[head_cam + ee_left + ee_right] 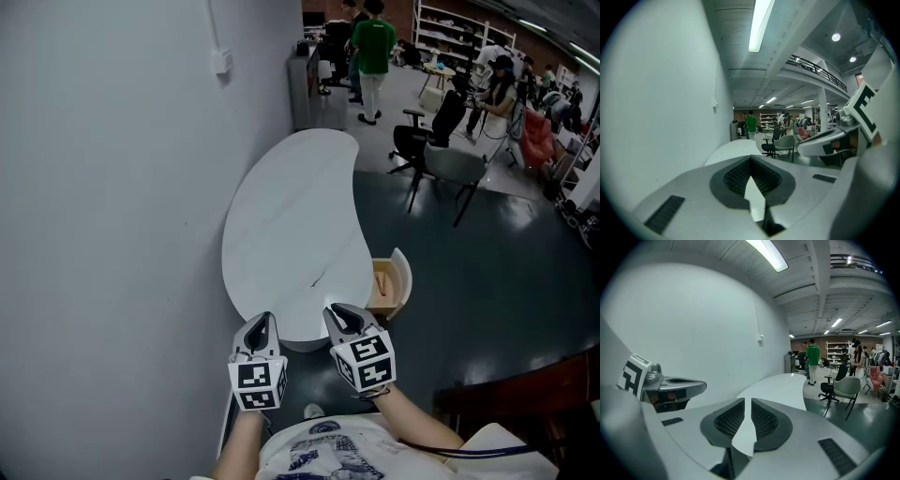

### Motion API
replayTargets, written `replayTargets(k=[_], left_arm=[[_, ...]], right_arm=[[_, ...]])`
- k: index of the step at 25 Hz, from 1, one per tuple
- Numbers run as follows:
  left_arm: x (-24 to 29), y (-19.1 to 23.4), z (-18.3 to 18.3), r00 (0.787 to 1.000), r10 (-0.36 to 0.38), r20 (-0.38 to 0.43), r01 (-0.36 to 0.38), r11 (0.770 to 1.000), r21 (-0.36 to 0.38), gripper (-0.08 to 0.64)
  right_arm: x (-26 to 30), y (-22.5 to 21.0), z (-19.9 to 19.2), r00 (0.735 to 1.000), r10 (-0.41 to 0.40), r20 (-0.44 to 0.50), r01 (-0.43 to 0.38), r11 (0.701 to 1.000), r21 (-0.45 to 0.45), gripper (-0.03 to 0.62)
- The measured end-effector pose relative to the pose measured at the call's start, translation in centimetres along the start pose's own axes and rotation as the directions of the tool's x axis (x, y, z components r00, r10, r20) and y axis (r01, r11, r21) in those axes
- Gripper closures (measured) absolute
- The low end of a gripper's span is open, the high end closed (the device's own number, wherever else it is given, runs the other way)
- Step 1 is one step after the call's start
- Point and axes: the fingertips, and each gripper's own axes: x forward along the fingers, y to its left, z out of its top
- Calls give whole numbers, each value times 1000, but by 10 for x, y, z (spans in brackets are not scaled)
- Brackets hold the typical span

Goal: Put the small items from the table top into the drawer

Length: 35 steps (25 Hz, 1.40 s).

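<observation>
Thin dark item point(317, 278) on tabletop point(291, 206), left of pulled-out drawer point(404, 274), nearer right gripper point(343, 315): jaws barely apart, empty; left gripper point(262, 324) jaws closed, empty.

**No legible text is found**

No word, number or brand can be read anywhere. Only black-and-white square patterns are seen on the marker cubes point(258, 384) of the left gripper point(262, 323) and the right gripper point(340, 312), at six o'clock in the head view. The print on the shirt point(323, 452) is too blurred to be read.
</observation>
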Motion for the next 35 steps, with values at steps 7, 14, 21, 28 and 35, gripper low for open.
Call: replayTargets(k=[7, 14, 21, 28, 35], left_arm=[[-1, -6, 1, 999, -33, 12, 33, 999, -4, 535], [-1, -9, -9, 997, -78, -8, 78, 997, 28, 535], [9, -9, -28, 993, -111, -37, 111, 994, 1, 535], [36, -9, -43, 991, -115, -64, 115, 993, -4, 535], [93, -10, -42, 987, -115, -114, 116, 993, 5, 535]], right_arm=[[-7, -3, -4, 1000, -28, -14, 28, 1000, 5, 535], [-14, -4, -11, 997, -78, -14, 79, 996, 43, 535], [-11, -9, -28, 992, -110, -56, 114, 992, 60, 537], [12, -25, -36, 991, -111, -75, 116, 991, 63, 537], [50, -69, -29, 991, -97, -96, 106, 990, 89, 537]])
